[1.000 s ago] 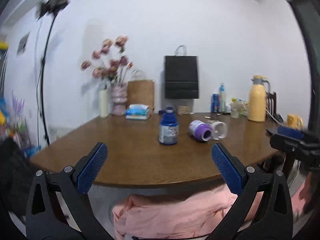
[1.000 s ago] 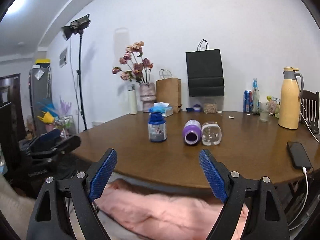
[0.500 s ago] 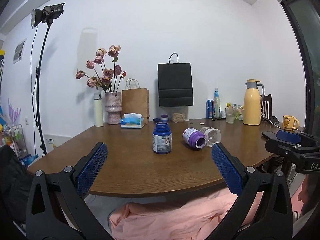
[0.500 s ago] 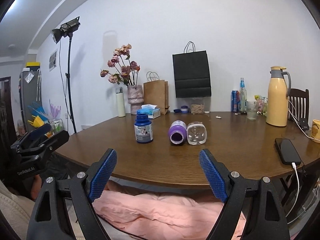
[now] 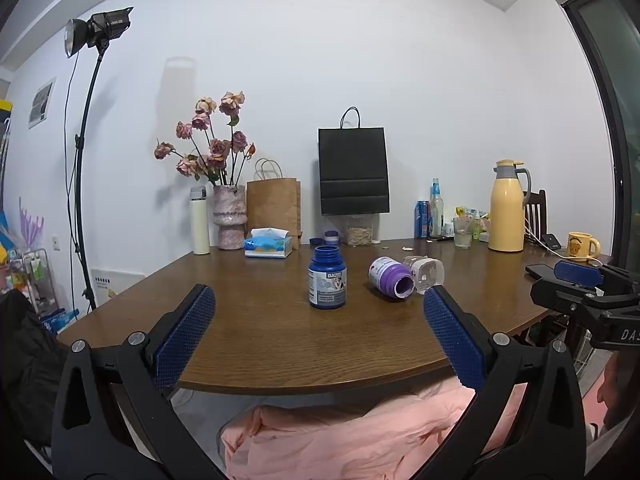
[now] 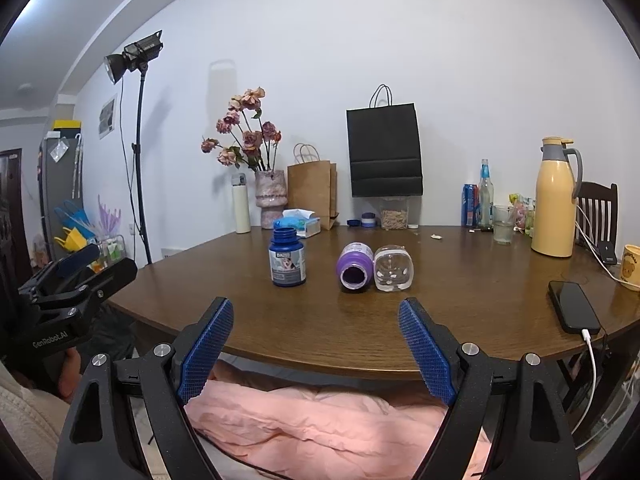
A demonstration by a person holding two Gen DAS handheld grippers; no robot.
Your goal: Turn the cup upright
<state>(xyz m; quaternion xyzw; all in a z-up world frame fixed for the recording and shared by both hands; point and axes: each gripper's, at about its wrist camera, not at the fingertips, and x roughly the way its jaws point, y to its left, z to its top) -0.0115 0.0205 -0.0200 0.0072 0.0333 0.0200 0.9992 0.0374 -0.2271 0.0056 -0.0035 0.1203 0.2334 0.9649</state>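
A clear cup point(image 6: 392, 269) lies on its side on the brown table point(image 6: 460, 320), touching a purple bottle point(image 6: 355, 268) that also lies on its side, mouth toward me. A blue bottle point(image 6: 287, 258) stands upright to their left. My right gripper point(image 6: 315, 306) is open at the table's near edge, short of all three. In the left wrist view the clear cup point(image 5: 426, 274), purple bottle point(image 5: 391, 283) and blue bottle point(image 5: 327, 278) sit beyond my open left gripper point(image 5: 317, 300). Neither gripper holds anything.
A phone point(image 6: 573, 307) on a cable lies at the right edge, with a yellow mug point(image 6: 632, 266) and a yellow thermos point(image 6: 554, 200) behind it. Vase, paper bags, tissue box and drinks line the far side. Pink fabric point(image 6: 320, 420) lies below the near table edge.
Both views shifted and steadied over the first half second, then stayed nearly still. The cup and both bottles have not moved. Both grippers remain open.
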